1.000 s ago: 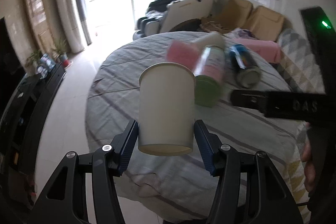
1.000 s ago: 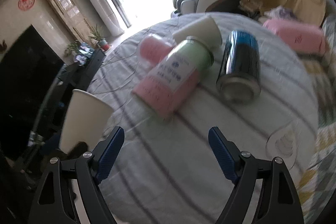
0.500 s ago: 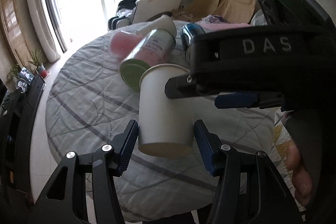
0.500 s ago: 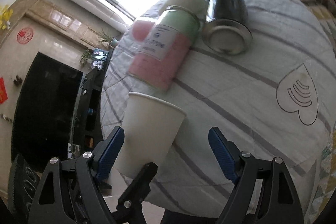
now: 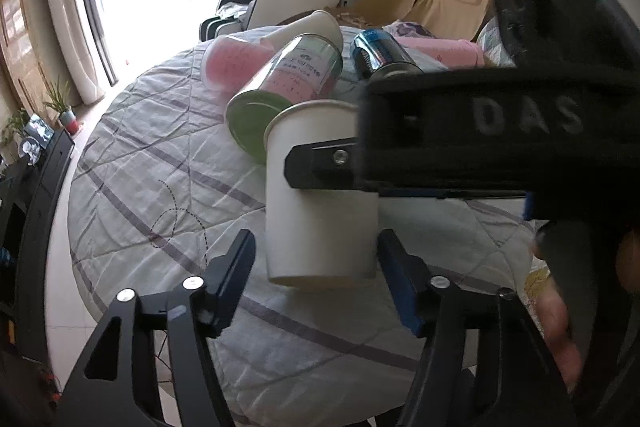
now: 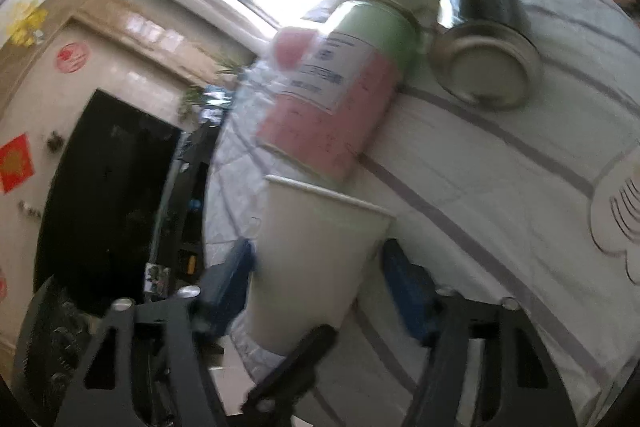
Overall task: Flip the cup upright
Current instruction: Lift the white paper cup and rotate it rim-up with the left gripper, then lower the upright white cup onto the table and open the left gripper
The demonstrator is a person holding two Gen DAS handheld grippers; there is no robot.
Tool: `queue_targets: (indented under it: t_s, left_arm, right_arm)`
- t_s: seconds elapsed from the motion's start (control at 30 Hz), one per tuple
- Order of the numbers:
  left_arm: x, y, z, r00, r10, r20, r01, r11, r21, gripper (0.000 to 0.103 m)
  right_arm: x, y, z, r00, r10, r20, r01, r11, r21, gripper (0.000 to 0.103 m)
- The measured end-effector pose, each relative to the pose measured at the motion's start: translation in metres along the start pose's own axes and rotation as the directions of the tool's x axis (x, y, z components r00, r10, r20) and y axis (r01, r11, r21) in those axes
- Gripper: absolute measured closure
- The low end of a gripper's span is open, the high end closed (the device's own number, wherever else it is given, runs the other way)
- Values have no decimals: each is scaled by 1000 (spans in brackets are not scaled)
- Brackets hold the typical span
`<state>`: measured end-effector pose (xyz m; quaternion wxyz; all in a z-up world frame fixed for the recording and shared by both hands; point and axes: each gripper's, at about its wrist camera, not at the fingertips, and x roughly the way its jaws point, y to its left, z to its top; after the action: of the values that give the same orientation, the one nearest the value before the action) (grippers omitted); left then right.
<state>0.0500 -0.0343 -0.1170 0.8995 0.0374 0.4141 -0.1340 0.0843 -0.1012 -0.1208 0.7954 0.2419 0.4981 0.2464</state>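
At the bottom of the left wrist view, the left tool (image 5: 316,243) is sitting with its blue pads slightly apart, showing a thin gap on either side of the paper cup (image 5: 320,227) and gripping nothing. The cup is hanging mouth-up in the middle of the frame, seemingly just above the tabletop (image 5: 160,187). The right tool (image 6: 316,255) is crossing in from the right edge, and in its own blurred view its pads are pressing against both walls of the cup, so it appears to be clamped on it and carrying it alone. The cup is already looking upright, so the job now is probably setting it down. For that, the right tool should be lowering straight, keeping the base level and squeezing only lightly, since thin paper walls are likely to buckle. The left tool should be backing off without brushing the rim. Just beyond the cup, a green-and-pink tin (image 5: 288,87) is lying on its side. Behind it are lying a pink cup (image 5: 228,63), a blue can (image 5: 380,55) and a second white cup (image 5: 316,27), so the landing spot should be kept nearer than that cluster.
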Motion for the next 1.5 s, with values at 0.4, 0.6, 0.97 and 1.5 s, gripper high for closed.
queue_targets:
  t_s: [0.4, 0.6, 0.97, 1.5]
  left_arm:
    - [-10, -3, -4, 999, -46, -16, 46, 999, 18, 17]
    - [-14, 2, -3, 999, -50, -3, 50, 999, 4, 16]
    - [-20, 7, 5, 998, -61, 34, 62, 997, -38, 16]
    - [13, 14, 16, 1000, -4, -17, 3, 995, -95, 16]
  right_arm:
    - [-27, 30, -21, 981, -125, 148, 157, 962, -225, 38]
    - [-42, 29, -20, 960, -151, 237, 211, 944, -253, 38]
    - [-47, 25, -14, 919, -171, 355, 291, 902, -318, 38]
    - [-41, 30, -25, 904, -183, 386, 346, 844, -410, 37]
